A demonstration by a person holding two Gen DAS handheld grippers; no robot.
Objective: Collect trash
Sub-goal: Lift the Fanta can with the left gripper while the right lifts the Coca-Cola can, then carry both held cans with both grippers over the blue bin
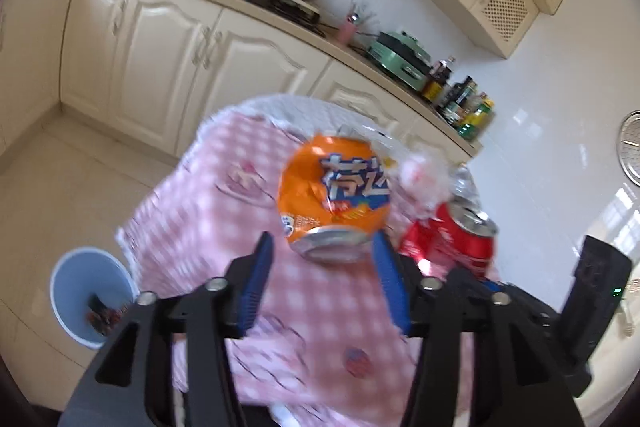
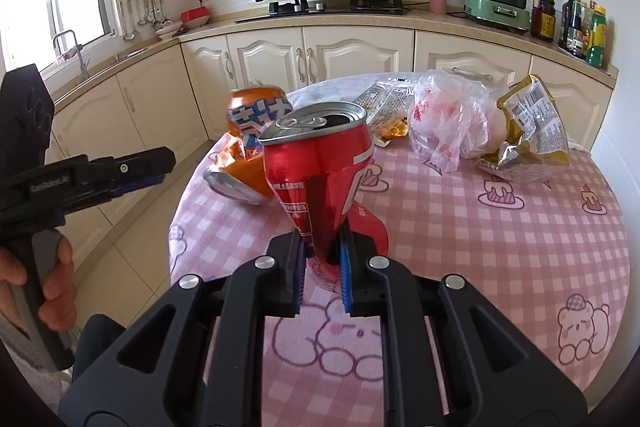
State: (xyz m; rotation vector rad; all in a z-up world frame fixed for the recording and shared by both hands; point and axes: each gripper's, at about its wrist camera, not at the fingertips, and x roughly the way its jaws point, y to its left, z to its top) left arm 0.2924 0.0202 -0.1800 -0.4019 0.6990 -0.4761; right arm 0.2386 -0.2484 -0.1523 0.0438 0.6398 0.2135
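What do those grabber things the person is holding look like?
Each grabber is black plastic with two flat blue ridged pads and round silver bolts on its arms. The left gripper and the right gripper look alike. In the right camera's view, the left one has a grey handle, small white lettering on its side and a boxy black block on top. A bit of grey sleeve shows below the hand.

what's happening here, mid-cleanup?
A person is clearing trash off a round table with a handheld claw in each hand. The right claw is clamped on a crushed red can. The left claw is open, with a dented orange can just ahead of its fingers, not gripped. A plastic bag and a gold snack wrapper lie on the table. A blue bin stands on the floor beside it.
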